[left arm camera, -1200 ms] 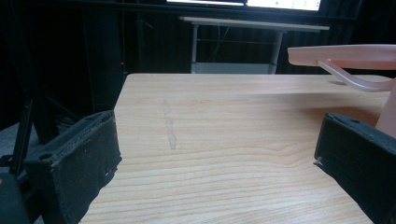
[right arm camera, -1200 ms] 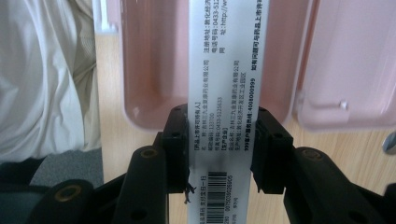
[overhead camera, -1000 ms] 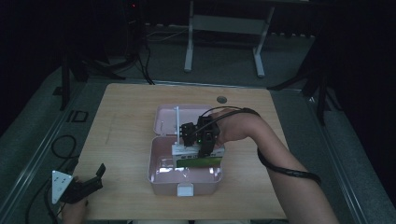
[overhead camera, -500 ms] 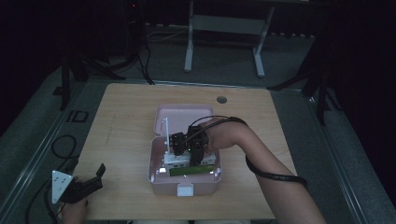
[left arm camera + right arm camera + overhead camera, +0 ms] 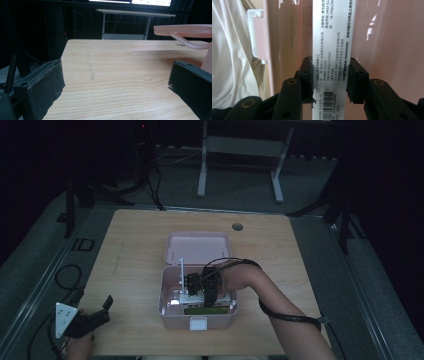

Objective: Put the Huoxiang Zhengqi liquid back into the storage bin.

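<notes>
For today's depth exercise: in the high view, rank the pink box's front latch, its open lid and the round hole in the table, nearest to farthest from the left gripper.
1. Front latch, right of the left gripper.
2. Open lid, behind the box.
3. Round hole, near the table's far edge.

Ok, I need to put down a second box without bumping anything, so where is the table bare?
The table is bare left of the pink box, between it and the left tongs at the near left corner. It is also bare right of the box, up to the right edge, and along the far edge around the round hole. The box's inside is crowded: the right tongs grip a white carton there.
</notes>
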